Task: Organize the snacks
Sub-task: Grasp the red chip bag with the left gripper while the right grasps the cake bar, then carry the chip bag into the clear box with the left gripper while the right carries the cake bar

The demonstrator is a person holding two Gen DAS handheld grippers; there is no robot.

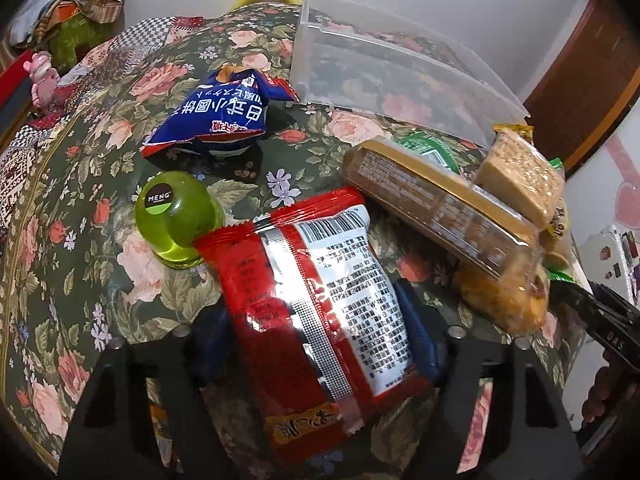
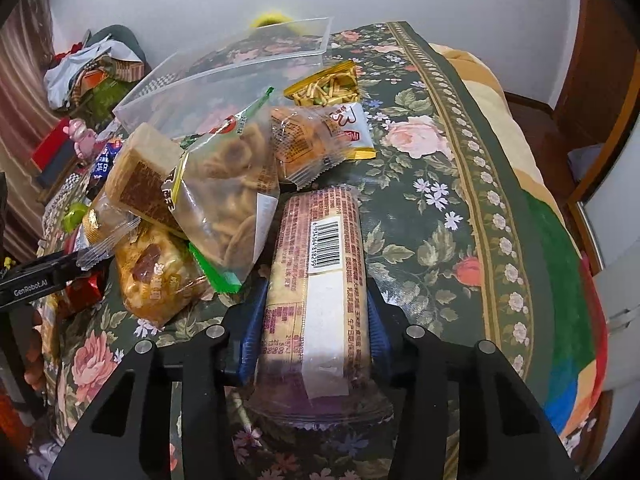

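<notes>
My left gripper [image 1: 312,320] has its blue pads against both long edges of a red snack packet [image 1: 320,292], which lies back side up on the flowered cloth. My right gripper [image 2: 316,312] is shut on a long biscuit roll [image 2: 320,280] with its barcode facing up, pads pressed on both sides. A clear plastic bin [image 1: 380,80] stands beyond the snacks, also seen as the clear bin [image 2: 224,68] in the right wrist view. A blue snack bag [image 1: 212,120] and a green round bottle [image 1: 176,216] lie apart on the left.
A heap of snacks lies left of the biscuit roll: a bag of ring crackers [image 2: 232,184], a cracker block [image 2: 140,176] and an orange snack bag [image 2: 156,276]. A yellow packet [image 2: 324,88] lies by the bin. The cloth's edge [image 2: 500,200] runs down the right.
</notes>
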